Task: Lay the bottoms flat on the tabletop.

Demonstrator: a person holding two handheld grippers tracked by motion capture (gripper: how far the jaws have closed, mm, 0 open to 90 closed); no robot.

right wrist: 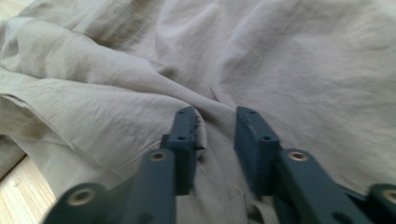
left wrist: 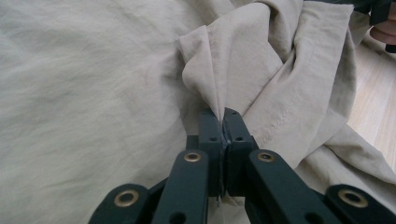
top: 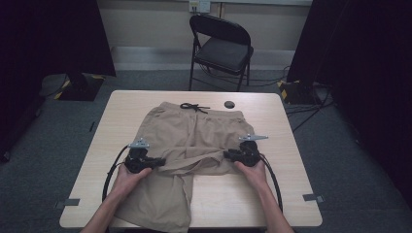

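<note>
Tan shorts (top: 189, 141) flat on counter (top: 291, 194), one leg folded up over seat. Step judged: folding. Left gripper (left wrist: 223, 116) clamped on pinched fabric ridge; right gripper (right wrist: 215, 128) jaws apart, astride cloth — next needs closing there.

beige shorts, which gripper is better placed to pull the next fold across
Left. The left gripper is shut on a pinched ridge of the beige fabric shorts, so it could probably pull straight away. The right gripper has its jaws apart over the cloth and must close first.
</note>
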